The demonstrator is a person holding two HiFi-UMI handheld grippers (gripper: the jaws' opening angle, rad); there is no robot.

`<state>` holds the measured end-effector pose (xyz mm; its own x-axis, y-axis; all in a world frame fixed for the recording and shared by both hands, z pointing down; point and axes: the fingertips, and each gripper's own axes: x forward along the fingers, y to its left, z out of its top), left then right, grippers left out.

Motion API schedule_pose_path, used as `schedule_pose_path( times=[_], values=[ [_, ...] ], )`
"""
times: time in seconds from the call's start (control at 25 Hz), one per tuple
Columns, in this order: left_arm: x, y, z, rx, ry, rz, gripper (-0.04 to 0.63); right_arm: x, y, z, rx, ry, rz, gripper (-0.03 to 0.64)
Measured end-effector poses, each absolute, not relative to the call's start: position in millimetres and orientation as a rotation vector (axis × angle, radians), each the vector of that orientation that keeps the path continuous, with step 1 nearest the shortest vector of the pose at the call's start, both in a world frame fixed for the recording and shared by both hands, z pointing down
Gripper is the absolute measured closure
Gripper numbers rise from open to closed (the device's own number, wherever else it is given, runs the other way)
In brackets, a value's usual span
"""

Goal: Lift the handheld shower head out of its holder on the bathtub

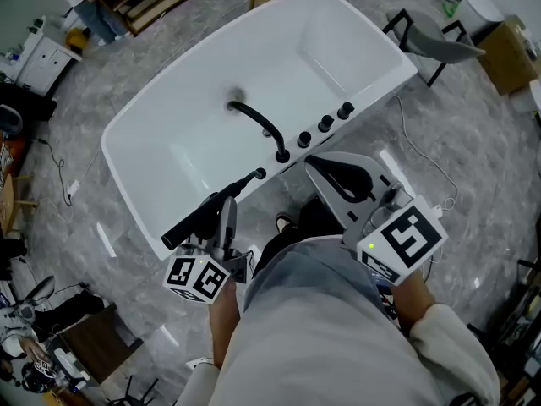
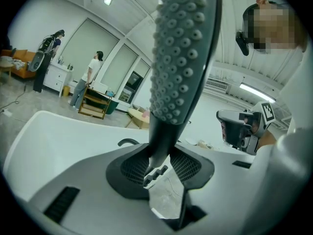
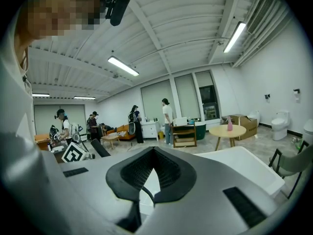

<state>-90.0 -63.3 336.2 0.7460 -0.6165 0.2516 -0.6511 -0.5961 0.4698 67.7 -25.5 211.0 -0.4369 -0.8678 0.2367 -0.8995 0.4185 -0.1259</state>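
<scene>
Shower head (image 1: 193, 222) slants across the bathtub's (image 1: 135, 201) near rim, with its nubbed end toward us and its thin end at the rim beside the spout (image 1: 254, 121). Our left claw (image 1: 226, 216) grips its handle. Our right claw (image 1: 338, 176), pinched together and empty, hovers off the rim by the knobs (image 1: 325, 125).

Grey chair (image 1: 439, 45) standing on marble floor (image 1: 473, 142), cardboard box (image 1: 510, 53) sitting just beside it. Pink bottle (image 3: 229, 125) standing on round table (image 3: 236, 130). Toilet (image 3: 279, 123) sitting by wall. People (image 3: 167, 112) standing near wooden shelf (image 3: 185, 135).
</scene>
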Motion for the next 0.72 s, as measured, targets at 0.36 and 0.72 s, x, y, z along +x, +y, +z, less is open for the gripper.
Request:
schedule_pose_path(
  times=[0.36,0.72],
  values=[
    [-102,-61,306,2.437,-0.964,0.024,0.456,56,-21,200,1.550,-2.570,0.310,0.598],
    [-106,-59,309,2.433,-0.975,0.032,0.456,54,-14,201,1.539,-2.582,0.333,0.598]
  ],
)
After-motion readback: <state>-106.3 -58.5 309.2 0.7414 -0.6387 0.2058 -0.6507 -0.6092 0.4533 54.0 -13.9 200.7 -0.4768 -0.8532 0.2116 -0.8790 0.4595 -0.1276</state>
